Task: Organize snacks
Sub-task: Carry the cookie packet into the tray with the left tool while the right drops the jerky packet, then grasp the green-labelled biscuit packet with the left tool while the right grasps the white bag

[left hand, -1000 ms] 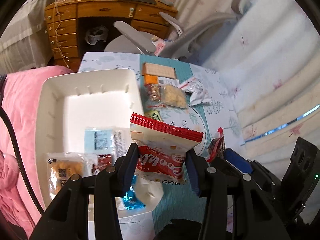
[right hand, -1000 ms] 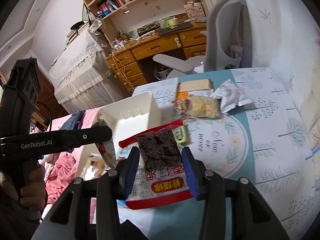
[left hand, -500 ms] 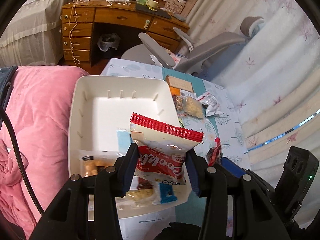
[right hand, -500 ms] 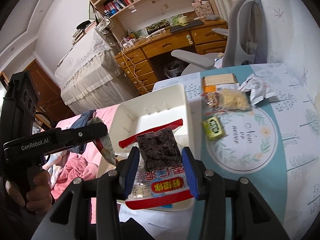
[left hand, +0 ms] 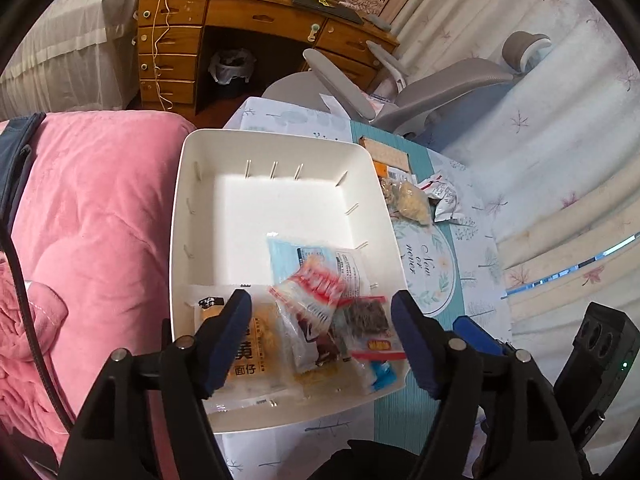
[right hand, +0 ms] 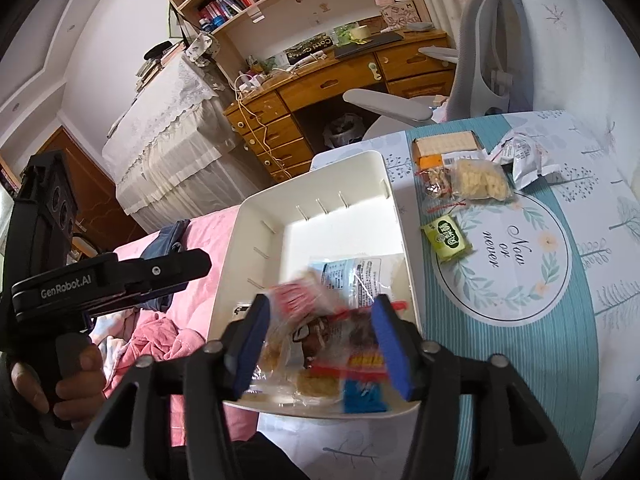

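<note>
while both the left tongs (left hand: 320,338) and right tongs (right hand: 318,344) are opening with nothing gripped, several snack packets (left hand: 320,312) lie in the white bin's (left hand: 200,184) near end, and about five snacks (right hand: 464,176) wait on the bench (right hand: 560,320) beside it.

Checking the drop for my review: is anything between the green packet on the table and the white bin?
Nothing visible. The green packet lies on the table just right of the bin, with bare cloth between them. Only the bin's wall must be cleared. Both grippers, left and right, are opening over the bin.
</note>
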